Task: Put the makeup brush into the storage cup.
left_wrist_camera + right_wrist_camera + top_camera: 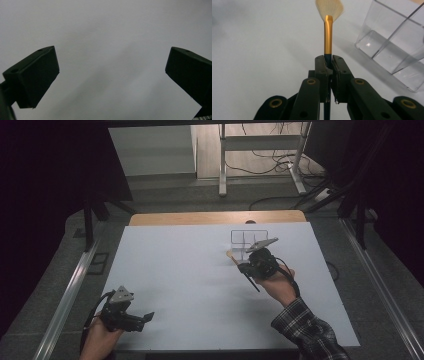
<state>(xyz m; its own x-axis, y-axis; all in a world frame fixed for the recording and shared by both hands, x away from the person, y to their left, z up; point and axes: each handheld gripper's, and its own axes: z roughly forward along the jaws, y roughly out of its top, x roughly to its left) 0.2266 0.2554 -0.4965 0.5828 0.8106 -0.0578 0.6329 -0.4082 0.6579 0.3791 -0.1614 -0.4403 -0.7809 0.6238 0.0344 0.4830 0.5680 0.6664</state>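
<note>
Right tongs (328, 65) clamp brush (328, 35), bristles pointing away.

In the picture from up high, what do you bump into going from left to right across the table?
Left claw → brush held in the right claw → the person's right hand. The clear box overlaps these, so it is left out.

The left gripper (141, 318) is resting low at the near left, held by the left hand (100, 340), its jaws standing wide apart. The right gripper (243, 268) is reaching toward the far right of centre, jaws clamping a brush (327, 32), with the plaid-sleeved right forearm (305, 330) angling in from the near right.
</note>
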